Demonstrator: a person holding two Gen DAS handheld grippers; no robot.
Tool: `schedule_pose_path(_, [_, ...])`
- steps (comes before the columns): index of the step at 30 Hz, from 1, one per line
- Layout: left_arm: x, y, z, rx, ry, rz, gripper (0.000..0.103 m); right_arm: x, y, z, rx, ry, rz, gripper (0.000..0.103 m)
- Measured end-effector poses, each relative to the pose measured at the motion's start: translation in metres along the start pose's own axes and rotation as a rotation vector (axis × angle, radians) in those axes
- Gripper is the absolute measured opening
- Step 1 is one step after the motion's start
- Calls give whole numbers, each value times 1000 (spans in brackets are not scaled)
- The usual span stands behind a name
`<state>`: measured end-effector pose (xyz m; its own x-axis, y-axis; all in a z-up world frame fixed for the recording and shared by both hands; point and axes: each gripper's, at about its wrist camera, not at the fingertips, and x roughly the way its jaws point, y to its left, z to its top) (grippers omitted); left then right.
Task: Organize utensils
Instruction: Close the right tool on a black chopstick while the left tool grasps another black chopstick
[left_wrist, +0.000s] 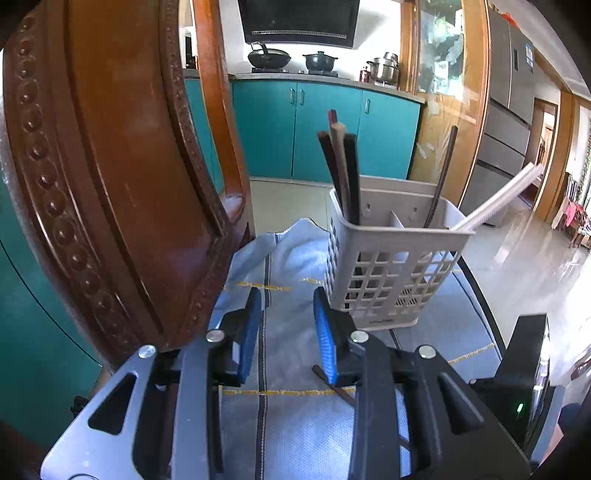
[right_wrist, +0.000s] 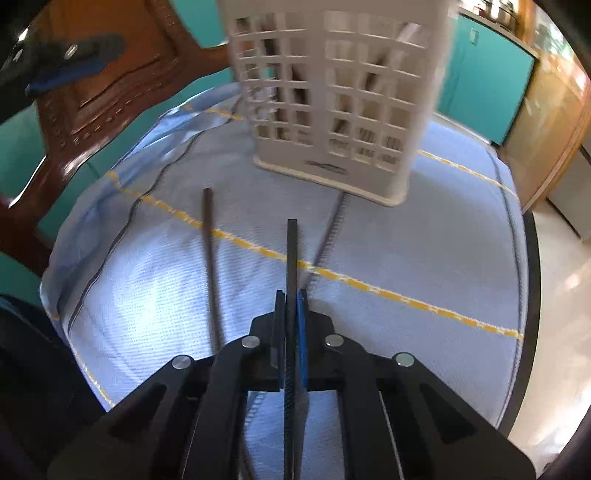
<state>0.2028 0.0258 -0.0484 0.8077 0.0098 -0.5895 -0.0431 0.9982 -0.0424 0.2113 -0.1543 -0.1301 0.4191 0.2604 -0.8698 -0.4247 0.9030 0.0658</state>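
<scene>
Kitchen cabinets in teal and a carved wooden chair frame a round surface (right_wrist: 406, 229) covered by a pale blue cloth with yellow stripes. Starting at the right tongs (right_wrist: 291, 295), they are pressed together on a black chopstick (right_wrist: 291, 251), gripped partway along so that its free end juts forward toward the basket; holding it lengthwise like that looks meant to let it be tipped end-first into a compartment. Just to the left of it a brown chopstick (right_wrist: 209, 254) lies loose on the cloth, apart from the tongs, and appears to be waiting its turn. The left tongs (left_wrist: 284, 295) are spread and hold nothing, hovering low over the cloth with the right-hand pad close beside the basket's near corner; whether it touches is hard to say, though the position suggests steadying the basket while the other hand loads it. Further out stands the white slotted basket (left_wrist: 388, 273), upright and split by a divider. Its left compartment holds a bundle of dark chopsticks (left_wrist: 341, 173) standing on end, while the right one has a single dark stick (left_wrist: 441, 181) and a white utensil (left_wrist: 498, 194) leaning out over the rim. Sorting seems well along, with at least two pieces left.
</scene>
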Motion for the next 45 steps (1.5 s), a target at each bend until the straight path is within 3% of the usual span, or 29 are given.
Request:
schedule_pose_path(8, [10,-12,-12,34,49,-5,34,-7,-52,0,151,2,-22,7])
schedule_pose_path(10, [18,-16,-18,29,95,-19,36,-4,-54,1,164,2,-17,7])
schedule_pose_path(15, [60,-31,-47,-13,308,-80,39,-2,-55,2,166,-2,-16,7])
schedule_pose_path(21, [89,-44,-70,0,419,-56,49,-6,-57,-2,166,-4,-12,7])
schedule_pose_path(25, [95,-51,-74,55,407,-34,47,-5,-58,-1,166,-6,-6,7])
schedule_pose_path(26, [95,-51,-75,53,403,-45,40,-5,-57,-1,165,-6,-5,7])
schedule_pose_path(27, [95,-52,-74,61,404,-51,25,-5,-57,-1,165,-7,-5,7])
schedule_pose_path(30, [95,-58,-77,77,408,-96,14,-5,-57,-1,163,-6,-7,7])
schedule_pose_path(33, [95,-63,-70,104,399,-96,10,-5,-56,-1,163,-6,-6,7])
schedule_pose_path(38, [91,-65,-71,107,403,-90,11,-6,-52,4,132,-32,-27,12])
schedule_pose_path(45, [87,-67,-76,92,416,-46,33,9,-42,19,92,-2,-66,17])
